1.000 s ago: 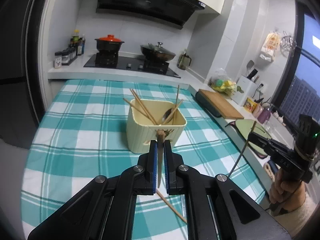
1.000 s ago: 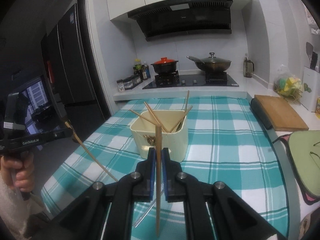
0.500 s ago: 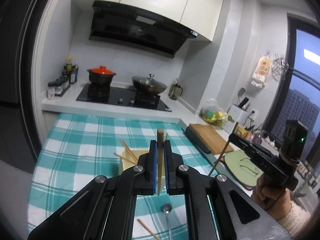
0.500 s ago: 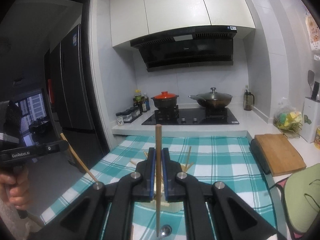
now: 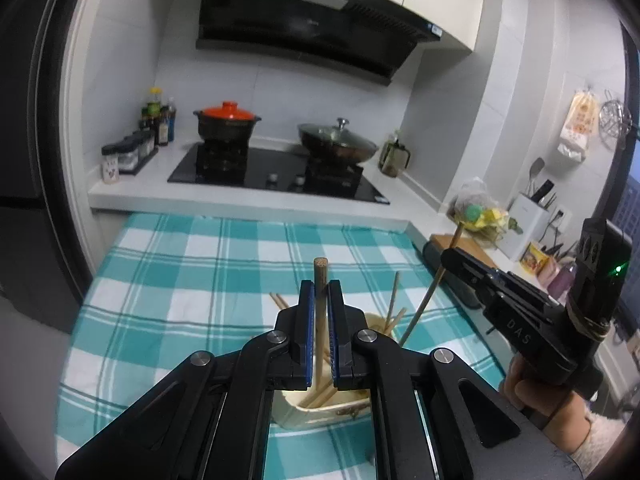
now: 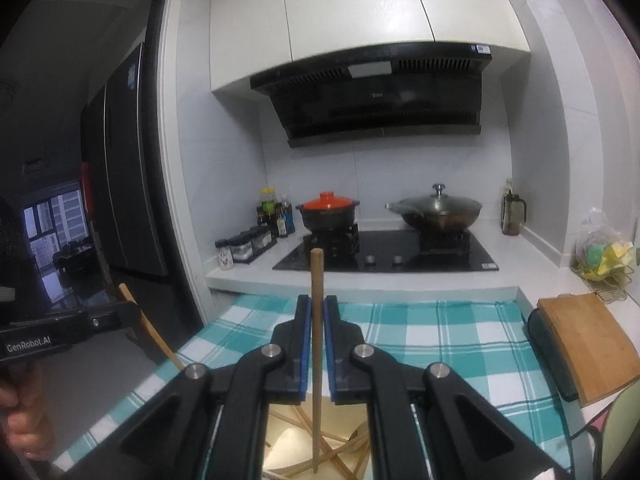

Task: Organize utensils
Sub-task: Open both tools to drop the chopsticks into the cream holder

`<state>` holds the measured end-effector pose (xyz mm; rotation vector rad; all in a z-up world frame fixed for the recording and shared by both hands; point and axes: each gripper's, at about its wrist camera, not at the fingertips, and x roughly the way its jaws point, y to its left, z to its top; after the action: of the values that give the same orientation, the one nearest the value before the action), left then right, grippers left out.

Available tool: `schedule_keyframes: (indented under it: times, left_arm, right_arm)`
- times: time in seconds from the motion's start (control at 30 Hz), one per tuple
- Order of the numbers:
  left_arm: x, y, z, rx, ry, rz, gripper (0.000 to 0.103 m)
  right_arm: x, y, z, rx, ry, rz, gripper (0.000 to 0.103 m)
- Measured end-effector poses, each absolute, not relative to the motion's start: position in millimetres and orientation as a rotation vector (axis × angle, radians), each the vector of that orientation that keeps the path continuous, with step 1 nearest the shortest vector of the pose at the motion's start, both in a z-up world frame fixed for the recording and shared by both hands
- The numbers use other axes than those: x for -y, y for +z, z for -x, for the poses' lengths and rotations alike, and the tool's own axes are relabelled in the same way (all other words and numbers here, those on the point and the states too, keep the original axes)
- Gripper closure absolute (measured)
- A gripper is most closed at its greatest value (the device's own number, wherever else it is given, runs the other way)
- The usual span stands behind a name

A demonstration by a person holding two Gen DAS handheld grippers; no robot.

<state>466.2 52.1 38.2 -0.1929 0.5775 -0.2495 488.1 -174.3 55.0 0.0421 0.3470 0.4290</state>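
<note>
My left gripper (image 5: 320,286) is shut on a wooden chopstick (image 5: 321,320) held upright, its lower end inside the cream utensil holder (image 5: 320,416) just below. My right gripper (image 6: 316,304) is shut on another wooden chopstick (image 6: 316,340), also upright, with its tip down in the same holder (image 6: 280,444). Several chopsticks (image 5: 394,308) lean inside the holder. The right gripper (image 5: 472,264) also shows in the left wrist view, over the holder's right side. The left gripper (image 6: 120,314) shows at the left of the right wrist view.
The holder stands on a teal checked tablecloth (image 5: 180,280). Behind it is a stove (image 5: 276,172) with an orange-lidded pot (image 5: 226,120) and a wok (image 5: 338,144). A wooden cutting board (image 6: 588,344) lies to the right. Spice jars (image 5: 128,152) stand at the back left.
Both grippers have risen and come forward over the holder, each still holding its chopstick. The chopstick tips now point down into the holder.
</note>
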Motion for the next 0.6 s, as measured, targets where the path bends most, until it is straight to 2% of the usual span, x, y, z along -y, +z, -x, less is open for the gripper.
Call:
schedule_keyframes:
  times: [0.2,0.37,0.4,0.43,0.47,0.53,0.6]
  left_arm:
    - [-39.5,-7.8,-497.8,-0.715,-0.264,0.184,0.098]
    - [-31.5,-24.4,-511.1,-0.775,-0.252,0.173,0.097]
    - [-31.2,-26.2,-512.4,-0.783,-0.237,0.170,0.095]
    - [-31.4,-28.5,-512.6,-0.790,-0.224,0.171,0.081]
    - [-33.5,-29.4,-512.3,-0.796,-0.208,0.174,0.062]
    - [-39.6,-29.8,-504.2,-0.786,-0.179,0.183,0.048]
    - [-45.7,-29.6,-492.9,-0.790,-0.177,0.182,0.048]
  right_arm:
    - [161.8,-1.7,-522.3,-0.525,0.439,-0.012,0.097]
    - [159.4,-29.8,-538.2,-0.617,0.439,-0.019,0.097]
    - [158.6,-32.8,-540.2,-0.630,0.440,-0.025,0.096]
    - [159.2,-35.2,-542.1,-0.642,0.440,-0.035,0.096]
    - [160.7,-37.6,-543.8,-0.653,0.430,-0.048,0.095]
    - [162.4,-40.5,-547.0,-0.691,0.401,-0.058,0.095]
    - [165.8,-38.8,-546.5,-0.711,0.393,-0.067,0.095]
